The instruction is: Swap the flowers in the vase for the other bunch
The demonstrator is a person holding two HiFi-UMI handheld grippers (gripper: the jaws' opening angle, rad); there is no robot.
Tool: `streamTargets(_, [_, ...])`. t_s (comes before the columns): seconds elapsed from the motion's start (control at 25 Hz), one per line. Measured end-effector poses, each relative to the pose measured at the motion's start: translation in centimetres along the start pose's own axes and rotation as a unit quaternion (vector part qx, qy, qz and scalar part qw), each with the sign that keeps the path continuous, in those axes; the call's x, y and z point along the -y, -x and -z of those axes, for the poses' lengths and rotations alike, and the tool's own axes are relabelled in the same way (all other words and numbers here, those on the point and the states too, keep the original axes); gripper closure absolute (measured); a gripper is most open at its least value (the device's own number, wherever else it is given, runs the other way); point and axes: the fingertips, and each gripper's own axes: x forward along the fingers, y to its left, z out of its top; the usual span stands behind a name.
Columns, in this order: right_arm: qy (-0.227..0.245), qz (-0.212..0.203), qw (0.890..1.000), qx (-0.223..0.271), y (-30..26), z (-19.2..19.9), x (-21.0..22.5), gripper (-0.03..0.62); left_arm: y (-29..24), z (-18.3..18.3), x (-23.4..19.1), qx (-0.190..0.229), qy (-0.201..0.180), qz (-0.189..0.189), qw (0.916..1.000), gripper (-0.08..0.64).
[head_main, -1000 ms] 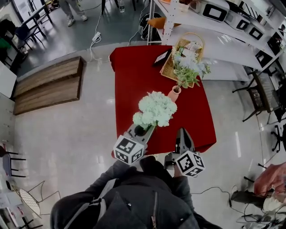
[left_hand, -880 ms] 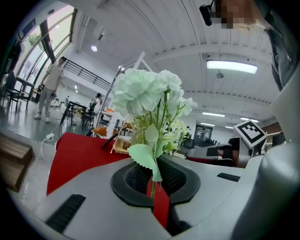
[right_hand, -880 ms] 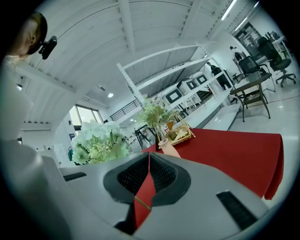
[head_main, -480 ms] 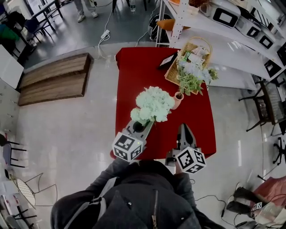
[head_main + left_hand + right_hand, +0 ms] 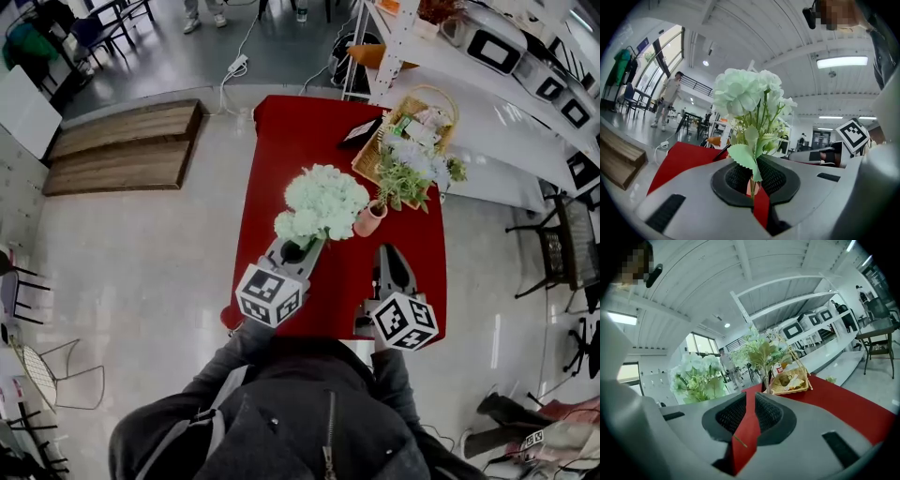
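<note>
White flower bunch upright, stems clamped between left gripper jaws, blooms above the fingers; held over red table, just beside pink vase holding green bunch. Right gripper jaws together, empty.

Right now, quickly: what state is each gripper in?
Left gripper: shut on the stems of the pale flower bunch.
Right gripper: shut, nothing between its jaws.

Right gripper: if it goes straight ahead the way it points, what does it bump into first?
Probably the pink vase with the leafy bunch, almost dead ahead of the right gripper, though depth is hard to judge.
</note>
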Motion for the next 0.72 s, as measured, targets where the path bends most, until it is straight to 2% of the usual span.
streamTargets(0.12, [0.013, -0.012, 1.000, -0.004, -1.0, -0.2, 0.2, 0.552, -0.3, -0.2, -0.1, 0.004, -0.003, -0.010, 0.9999, 0.535])
streamTargets(0.24, [0.010, -0.023, 1.000, -0.006, -1.6, -0.2, 0.2, 0.474, -0.2, -0.3, -0.1, 0.003, -0.005, -0.015, 0.9999, 0.535])
streamTargets(0.36, [0.020, -0.028, 0.999, -0.008, -2.1, -0.3, -0.2, 0.426, -0.1, -0.2, -0.1, -0.001, -0.007, -0.017, 0.9998, 0.535])
streamTargets(0.48, [0.033, -0.020, 0.999, -0.003, -2.2, -0.6, 0.0, 0.407, -0.4, -0.3, 0.1, -0.002, -0.009, -0.014, 0.9999, 0.535])
streamTargets(0.72, [0.029, 0.002, 1.000, 0.005, -3.2, -0.9, 1.4, 0.403, -0.9, -0.9, -0.1, 0.002, -0.012, -0.007, 0.9999, 0.535])
